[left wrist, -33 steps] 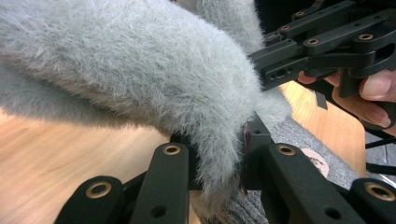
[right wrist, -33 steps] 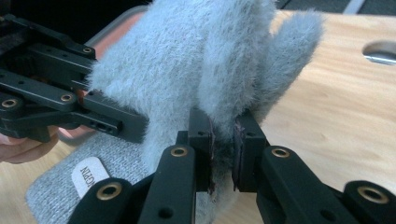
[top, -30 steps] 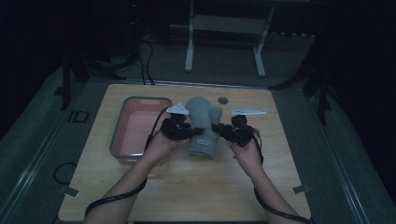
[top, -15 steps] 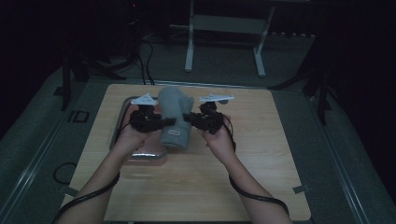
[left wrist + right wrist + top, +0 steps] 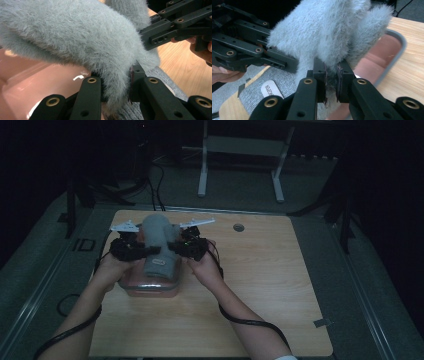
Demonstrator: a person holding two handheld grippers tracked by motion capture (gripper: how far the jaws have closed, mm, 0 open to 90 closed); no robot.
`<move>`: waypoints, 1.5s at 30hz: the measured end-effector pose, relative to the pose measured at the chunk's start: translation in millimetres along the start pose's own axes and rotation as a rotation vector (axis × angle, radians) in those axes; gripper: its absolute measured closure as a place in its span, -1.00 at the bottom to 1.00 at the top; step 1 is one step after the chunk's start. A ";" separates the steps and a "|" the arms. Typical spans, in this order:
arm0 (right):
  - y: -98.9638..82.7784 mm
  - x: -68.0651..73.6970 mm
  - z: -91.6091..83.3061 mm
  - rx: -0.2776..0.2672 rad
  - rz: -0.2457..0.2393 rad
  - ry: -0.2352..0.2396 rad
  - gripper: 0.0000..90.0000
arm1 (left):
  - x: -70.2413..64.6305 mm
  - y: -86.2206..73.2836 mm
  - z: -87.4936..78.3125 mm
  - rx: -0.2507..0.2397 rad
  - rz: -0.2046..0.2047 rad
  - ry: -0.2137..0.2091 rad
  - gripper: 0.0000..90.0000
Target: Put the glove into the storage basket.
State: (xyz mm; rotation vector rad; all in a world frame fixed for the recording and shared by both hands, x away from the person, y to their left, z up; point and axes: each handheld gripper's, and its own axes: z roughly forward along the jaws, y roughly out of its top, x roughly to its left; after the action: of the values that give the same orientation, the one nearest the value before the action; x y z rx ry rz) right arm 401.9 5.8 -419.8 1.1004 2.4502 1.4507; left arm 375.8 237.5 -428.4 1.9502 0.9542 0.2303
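Evidently soft, light fuzzy grey garment (image 5: 159,251): left tongs (image 5: 150,251) and right tongs (image 5: 172,246) each clamp its pile, above pink container (image 5: 150,289).

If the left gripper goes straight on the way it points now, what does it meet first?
The left gripper is shut on the grey fuzzy cloth, so it meets that cloth first. Behind it, probably the right gripper, though depth is unclear.

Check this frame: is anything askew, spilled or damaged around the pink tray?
Nothing spilled or damaged. The fuzzy grey fabric item, pinched by the left claw and right claw, hangs over the pink rectangular tray, its lower end draping past the tray's near right rim onto the table.
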 end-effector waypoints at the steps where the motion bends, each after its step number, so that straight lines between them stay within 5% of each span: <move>1: -0.3 0.8 3.8 0.001 -0.004 0.001 0.80 | 2.7 -2.6 0.3 0.002 -0.006 0.003 0.71; 9: -13.6 -4.3 37.3 0.083 0.002 -0.031 0.80 | 18.0 -22.1 19.9 0.093 -0.068 0.026 0.71; 15: -23.4 -7.2 52.5 0.130 0.007 -0.038 0.81 | 21.0 -30.6 34.6 0.174 -0.050 0.065 0.71; 26: -28.7 -13.8 69.3 0.208 0.039 -0.100 0.81 | 21.8 -30.6 52.0 0.267 -0.080 0.090 0.71; 32: -32.6 -18.6 76.6 0.240 0.053 -0.084 0.49 | 26.0 -29.2 59.8 0.362 -0.106 0.106 0.65; 34: -30.9 -16.6 73.2 0.223 0.028 -0.079 0.20 | 25.0 -28.3 64.9 0.396 -0.095 0.128 0.59; 37: -27.0 -15.0 65.3 0.190 0.003 -0.090 0.12 | 24.7 -28.1 67.6 0.410 -0.094 0.154 0.42; 41: -22.1 -18.3 52.8 0.152 0.006 -0.071 0.03 | 22.9 -27.0 67.7 0.423 -0.093 0.257 0.04; 45: -19.6 -21.5 43.4 0.138 0.012 -0.053 -0.04 | 21.9 -25.2 63.9 0.425 -0.080 0.281 -0.18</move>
State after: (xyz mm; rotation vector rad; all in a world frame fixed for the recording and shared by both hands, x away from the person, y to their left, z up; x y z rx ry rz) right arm 425.1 18.4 -464.9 1.1637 2.5444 1.2543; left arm 409.8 217.7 -488.8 2.2984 1.3488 0.2779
